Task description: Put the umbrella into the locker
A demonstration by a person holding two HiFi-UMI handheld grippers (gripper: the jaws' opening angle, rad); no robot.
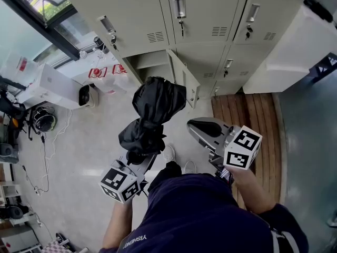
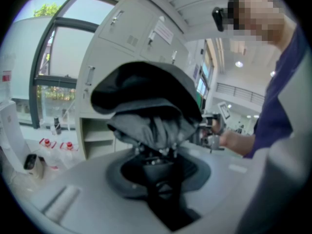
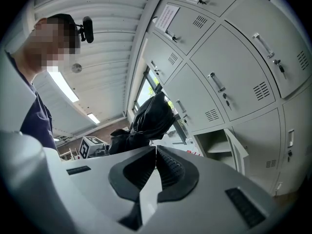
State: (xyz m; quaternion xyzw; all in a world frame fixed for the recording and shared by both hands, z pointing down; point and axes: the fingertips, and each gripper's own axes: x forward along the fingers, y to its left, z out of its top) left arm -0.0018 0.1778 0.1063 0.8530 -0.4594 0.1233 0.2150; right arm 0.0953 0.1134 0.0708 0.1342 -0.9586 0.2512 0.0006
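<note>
A folded black umbrella stands up out of my left gripper, which is shut on its lower end. In the left gripper view the umbrella's canopy bulges just above the jaws of the left gripper. My right gripper floats to the right of the umbrella, apart from it, shut with nothing between its jaws. Ahead, one lower locker stands open, its door swung out. In the right gripper view the umbrella sits left of the open locker.
Shut grey locker doors fill the wall ahead. Plastic bags with red print and white boxes lie on the floor at left. A wooden floor strip and a white cabinet are at right.
</note>
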